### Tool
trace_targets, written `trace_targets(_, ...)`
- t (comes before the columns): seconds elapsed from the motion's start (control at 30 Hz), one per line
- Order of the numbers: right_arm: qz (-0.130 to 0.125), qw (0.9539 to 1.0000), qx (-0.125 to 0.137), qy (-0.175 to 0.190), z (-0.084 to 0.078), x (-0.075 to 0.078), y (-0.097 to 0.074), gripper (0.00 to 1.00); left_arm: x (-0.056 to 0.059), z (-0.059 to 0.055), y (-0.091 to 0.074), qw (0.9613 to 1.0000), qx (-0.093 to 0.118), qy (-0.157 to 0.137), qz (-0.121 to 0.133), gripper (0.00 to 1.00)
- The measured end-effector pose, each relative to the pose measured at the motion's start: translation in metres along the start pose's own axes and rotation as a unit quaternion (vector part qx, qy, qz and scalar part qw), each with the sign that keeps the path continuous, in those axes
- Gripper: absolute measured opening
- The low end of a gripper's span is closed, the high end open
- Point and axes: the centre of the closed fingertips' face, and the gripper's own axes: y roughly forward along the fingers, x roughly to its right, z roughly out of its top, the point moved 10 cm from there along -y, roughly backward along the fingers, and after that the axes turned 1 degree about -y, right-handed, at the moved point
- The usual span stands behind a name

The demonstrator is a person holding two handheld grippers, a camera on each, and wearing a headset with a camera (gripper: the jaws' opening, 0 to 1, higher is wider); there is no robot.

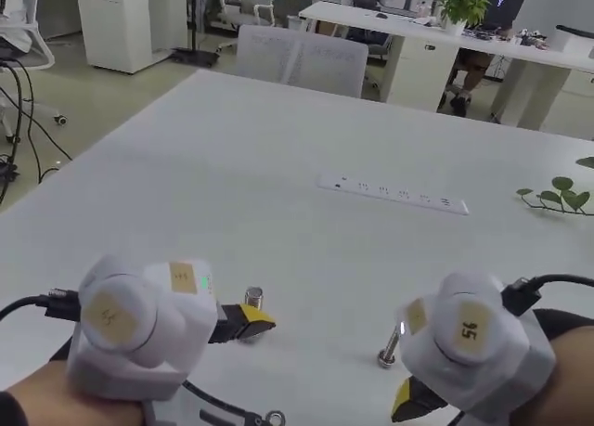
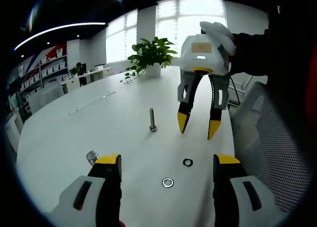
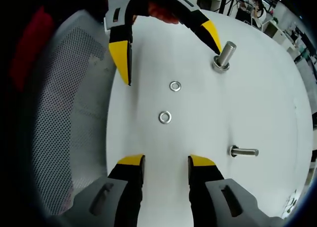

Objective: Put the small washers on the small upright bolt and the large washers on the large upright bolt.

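**Steel washers [image 3: 165, 117] flat between open jaws**

Both lie on the white table [image 1: 278, 166], straight ahead of the spread-jawed left gripper [image 2: 167, 160] and right gripper [image 3: 166, 161]. The left looks nearer. The large bolt [image 3: 224, 56] stands beside it, the small bolt [image 3: 242, 151] nearer the right.

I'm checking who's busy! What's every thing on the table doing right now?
Left gripper: fingers open, holding nothing.
Right gripper: fingers open, holding nothing.
Small bolt: standing upright.
Large bolt: standing upright.
First washer: lying flat, on no bolt.
Second washer: lying flat, on no bolt.
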Motion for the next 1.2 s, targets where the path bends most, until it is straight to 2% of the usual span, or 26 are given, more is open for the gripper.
trace_targets(0.37, 0.005, 0.9998, 0.007, -0.017, 0.015, 0.001, 0.002, 0.36, 0.0, -0.001, -0.003, 1.0, 0.0, -0.001, 0.004, 0.75)
trace_targets(0.83, 0.003, 0.9996, 0.013, -0.025, 0.027, 0.002, 0.002, 0.36, 0.004, -0.001, -0.005, 1.0, -0.001, 0.0, 0.003, 0.74)
trace_targets(1.2, 0.004, 0.9995, 0.011, -0.028, 0.033, 0.006, 0.005, 0.36, 0.002, -0.002, -0.007, 1.0, 0.005, -0.001, 0.007, 0.74)
